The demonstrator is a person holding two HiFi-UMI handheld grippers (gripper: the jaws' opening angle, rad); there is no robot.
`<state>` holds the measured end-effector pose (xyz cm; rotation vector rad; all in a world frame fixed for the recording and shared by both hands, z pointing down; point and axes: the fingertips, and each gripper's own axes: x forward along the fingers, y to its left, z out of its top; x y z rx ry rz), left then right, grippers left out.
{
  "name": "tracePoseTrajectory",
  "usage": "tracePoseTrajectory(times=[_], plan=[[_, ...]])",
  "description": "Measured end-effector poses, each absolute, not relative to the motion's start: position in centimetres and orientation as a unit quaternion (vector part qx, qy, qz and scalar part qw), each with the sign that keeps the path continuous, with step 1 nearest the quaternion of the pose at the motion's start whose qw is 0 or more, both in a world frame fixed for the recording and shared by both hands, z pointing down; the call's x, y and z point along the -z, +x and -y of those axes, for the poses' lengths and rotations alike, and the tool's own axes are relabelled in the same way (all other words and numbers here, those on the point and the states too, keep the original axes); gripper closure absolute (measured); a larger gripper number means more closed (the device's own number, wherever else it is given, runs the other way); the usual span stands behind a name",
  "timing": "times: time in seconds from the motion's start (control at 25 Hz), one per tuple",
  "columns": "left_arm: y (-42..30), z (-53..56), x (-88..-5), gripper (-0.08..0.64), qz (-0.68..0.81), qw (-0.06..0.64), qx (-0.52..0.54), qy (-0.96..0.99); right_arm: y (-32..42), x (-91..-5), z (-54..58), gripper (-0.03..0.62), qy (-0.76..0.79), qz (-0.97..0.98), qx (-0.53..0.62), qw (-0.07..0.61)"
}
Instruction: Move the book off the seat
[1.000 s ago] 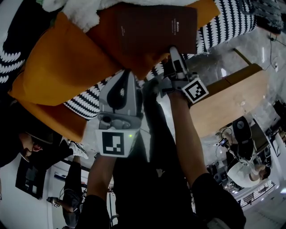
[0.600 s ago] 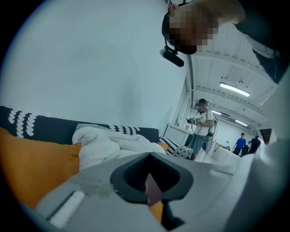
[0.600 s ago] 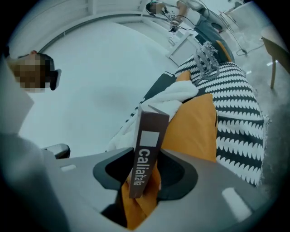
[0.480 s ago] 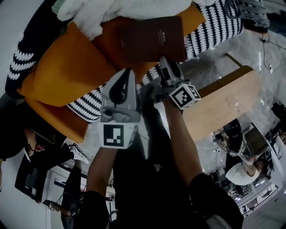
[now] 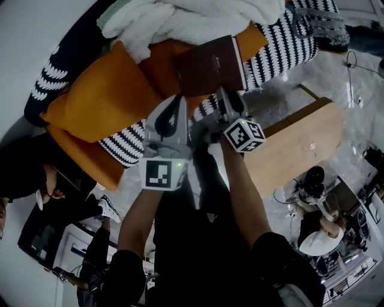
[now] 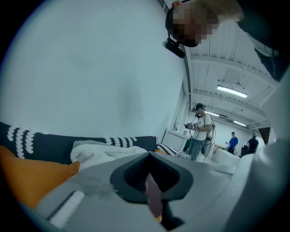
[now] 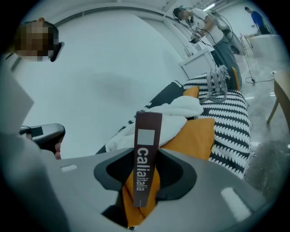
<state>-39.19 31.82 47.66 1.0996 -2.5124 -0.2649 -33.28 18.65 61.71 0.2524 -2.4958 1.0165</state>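
A brown book (image 5: 210,63) is lifted over the orange cushions (image 5: 96,102) of the sofa. My right gripper (image 5: 224,95) grips its lower right edge. In the right gripper view the printed spine (image 7: 147,149) stands upright between the jaws, which have just been closing on it. My left gripper (image 5: 175,101) is at the book's lower left corner. In the left gripper view a thin brown edge of the book (image 6: 154,199) sits pinched between the jaws. The lower part of the book is hidden by the grippers.
The sofa has a black-and-white patterned seat (image 5: 282,42) and a white blanket (image 5: 192,18) piled at its back. A light wooden table (image 5: 300,144) stands to the right of my arms. Other people stand further off in the room (image 6: 199,131).
Both grippers have risen with the book between them, off the orange cushion. The right gripper has rolled, so its marker cube faces another way.
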Motion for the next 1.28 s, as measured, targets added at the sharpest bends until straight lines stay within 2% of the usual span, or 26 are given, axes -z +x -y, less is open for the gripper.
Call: tracePoseTrajectory(times=[0.48,1.28], plan=[[-36.9,-32.0,-40.8,0.554,0.893,0.176,0.096,0.402,-30.5,-55.3,-19.4,0.436,0.082,0.924,-0.282,0.244],[-29.0,-32.0,-30.7,0.554,0.886,0.154,0.097,0.427,-22.8,-41.5,-21.0,0.437,0.067,0.944,-0.231,0.227]])
